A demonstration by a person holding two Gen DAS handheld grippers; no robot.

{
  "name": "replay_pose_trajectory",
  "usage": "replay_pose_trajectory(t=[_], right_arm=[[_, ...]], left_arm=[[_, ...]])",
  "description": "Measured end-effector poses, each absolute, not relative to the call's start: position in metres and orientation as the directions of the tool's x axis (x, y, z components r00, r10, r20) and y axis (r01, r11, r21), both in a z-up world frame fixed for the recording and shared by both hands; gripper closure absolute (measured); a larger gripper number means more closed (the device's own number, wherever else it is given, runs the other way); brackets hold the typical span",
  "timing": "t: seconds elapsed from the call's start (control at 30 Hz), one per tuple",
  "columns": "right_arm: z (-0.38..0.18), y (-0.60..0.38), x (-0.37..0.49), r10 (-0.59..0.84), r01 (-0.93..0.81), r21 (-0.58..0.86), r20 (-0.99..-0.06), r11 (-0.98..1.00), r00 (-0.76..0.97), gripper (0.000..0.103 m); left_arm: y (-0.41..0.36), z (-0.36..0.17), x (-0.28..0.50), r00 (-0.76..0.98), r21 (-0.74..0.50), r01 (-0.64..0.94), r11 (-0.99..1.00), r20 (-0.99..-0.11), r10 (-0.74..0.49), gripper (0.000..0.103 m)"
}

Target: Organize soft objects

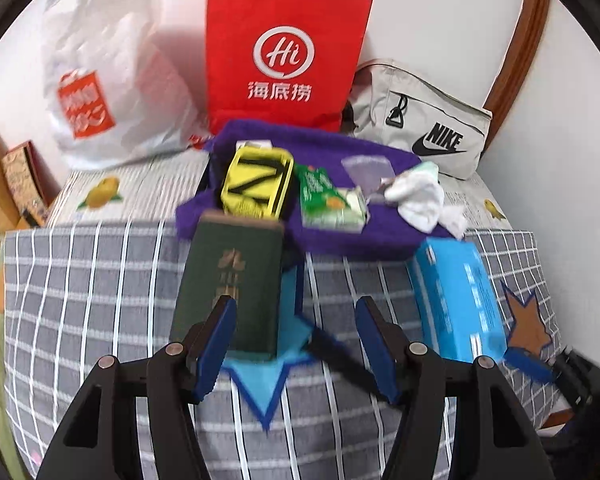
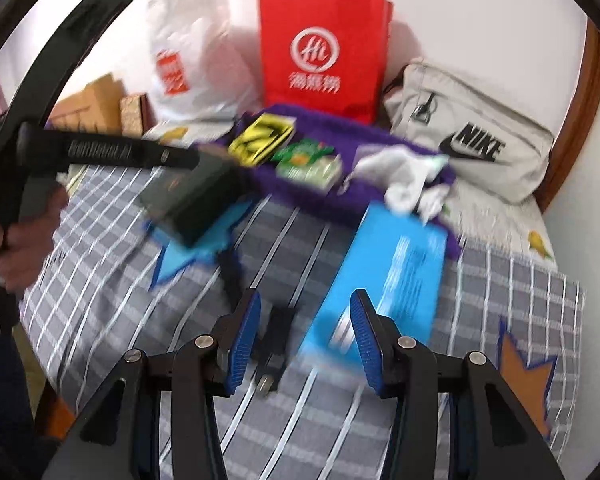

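Socks point(image 1: 418, 196), white and crumpled, lie on the right end of a purple towel point(image 1: 332, 236) spread across the bed point(image 1: 80, 280).

Left wrist view: on the towel, left to right, a yellow-black pouch point(image 1: 256, 186), a green packet point(image 1: 332, 200), a clear bag point(image 1: 366, 170), then the socks. A dark green box point(image 1: 230, 280) lies on a blue star point(image 1: 266, 376) on the grey check cover, its far end touching the towel edge. A blue box point(image 1: 458, 300) lies to the right, just below the socks; an orange star point(image 1: 526, 324) sits beyond it. Against the wall: white plastic bag point(image 1: 108, 80), red paper bag point(image 1: 280, 56), grey Nike bag point(image 1: 424, 120). Left tool point(image 1: 296, 348): jaws about half open, nothing between the pads; the green box lies below the left pad, not gripped.

Right wrist view (motion-blurred): the same row on the towel point(image 2: 300, 184), socks point(image 2: 404, 180) at its right end, touching the far end of the blue box point(image 2: 384, 280). The left tool's body shows at upper left, held by a hand point(image 2: 24, 232), above the green box point(image 2: 192, 200). Right tool point(image 2: 304, 336): jaws partly open, empty, hovering over the cover with the blue box's near end just behind the right pad. A small black object on the cover between the pads; too blurred to identify.
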State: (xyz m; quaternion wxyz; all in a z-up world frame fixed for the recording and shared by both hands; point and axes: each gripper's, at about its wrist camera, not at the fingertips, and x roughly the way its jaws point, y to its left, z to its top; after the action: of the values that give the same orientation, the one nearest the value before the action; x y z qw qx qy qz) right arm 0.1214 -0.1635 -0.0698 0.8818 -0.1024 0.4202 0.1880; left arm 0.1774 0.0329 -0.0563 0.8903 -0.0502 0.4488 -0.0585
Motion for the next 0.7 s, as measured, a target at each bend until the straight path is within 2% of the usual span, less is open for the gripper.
replay_pose_trajectory(t=[0.17,0.23,0.5,0.57,0.63,0.7], right_arm=[[-0.103,-0.16,0.087,0.267,-0.437,0.01,-0.804,0.899,0.532,0.057],[-0.119,-0.158,0.089,0.257,-0.423,0.019,-0.817,0.906,0.516,0.062],[-0.156,-0.15,0.106,0.236,-0.405,0.026,-0.846,0.914,0.479,0.062],[-0.16,-0.147,0.109,0.233,-0.413,0.014,-0.842,0.911,0.486,0.069],[-0.163,-0.144,0.109,0.225,-0.424,-0.015,-0.831,0.905,0.509,0.081],[-0.162,-0.146,0.109,0.233,-0.426,-0.01,-0.825,0.905,0.515,0.082]], left_arm=[[0.038,-0.07,0.147,0.58,-0.175,0.063,0.983,-0.795,-0.178,0.043],[0.037,-0.075,0.139,0.572,-0.171,0.064,0.983,-0.801,-0.177,0.043],[0.048,-0.098,0.115,0.54,-0.18,0.031,0.983,-0.825,-0.168,0.043],[0.051,-0.102,0.115,0.534,-0.183,0.018,0.983,-0.83,-0.164,0.043],[0.052,-0.105,0.114,0.529,-0.188,0.005,0.982,-0.833,-0.162,0.043],[0.052,-0.109,0.115,0.521,-0.194,0.0,0.981,-0.837,-0.166,0.043]])
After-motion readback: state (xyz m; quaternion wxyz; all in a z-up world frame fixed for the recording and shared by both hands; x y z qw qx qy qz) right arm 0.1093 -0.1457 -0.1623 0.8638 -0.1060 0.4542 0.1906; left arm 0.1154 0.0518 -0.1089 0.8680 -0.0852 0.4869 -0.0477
